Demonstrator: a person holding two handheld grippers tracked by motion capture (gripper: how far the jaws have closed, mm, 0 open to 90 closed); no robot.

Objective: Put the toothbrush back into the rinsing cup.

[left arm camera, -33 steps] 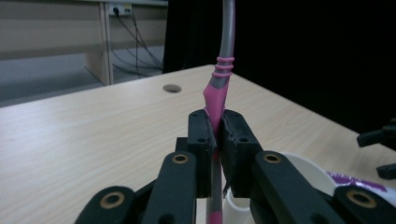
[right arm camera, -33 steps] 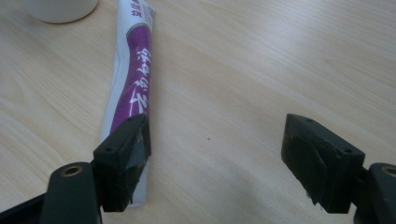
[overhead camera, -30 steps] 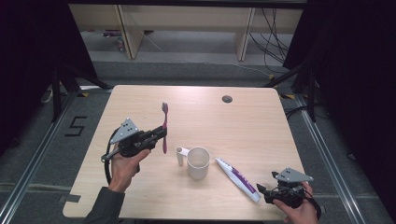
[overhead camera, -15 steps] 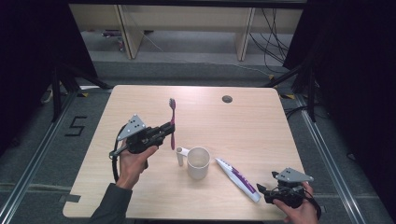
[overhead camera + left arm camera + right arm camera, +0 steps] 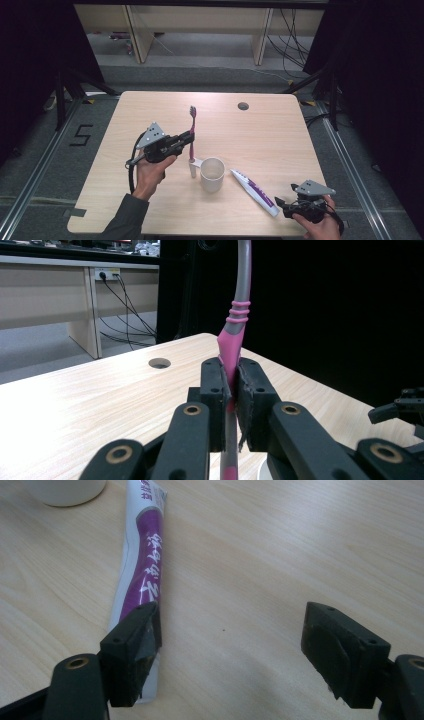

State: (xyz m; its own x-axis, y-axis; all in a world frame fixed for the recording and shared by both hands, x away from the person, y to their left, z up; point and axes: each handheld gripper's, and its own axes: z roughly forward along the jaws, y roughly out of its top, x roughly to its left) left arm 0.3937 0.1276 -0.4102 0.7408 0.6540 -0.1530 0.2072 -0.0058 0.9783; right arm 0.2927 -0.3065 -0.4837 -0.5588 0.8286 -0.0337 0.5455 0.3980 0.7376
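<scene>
My left gripper [image 5: 189, 138] is shut on a pink and grey toothbrush [image 5: 192, 131], held upright above the table just left of a white mug [image 5: 212, 174]. In the left gripper view the toothbrush [image 5: 235, 340] rises from between the closed pads of my left gripper [image 5: 230, 390]. A white and purple toothpaste tube [image 5: 254, 191] lies flat right of the mug. My right gripper [image 5: 279, 204] rests open at the tube's near end, by the table's front right corner. In the right gripper view the toothpaste tube [image 5: 142, 570] lies by the left jaw of my right gripper [image 5: 232, 640], with bare table between the jaws.
The wooden table [image 5: 280, 140] has a round cable hole [image 5: 243, 106] near its far edge. Beyond the table stand desk legs and cables on a grey floor. The mug's base [image 5: 65, 490] shows at the top left of the right gripper view.
My left hand has carried the toothbrush to the right, closer to the mug, and the brush now stands more upright. The right gripper has stayed put.
</scene>
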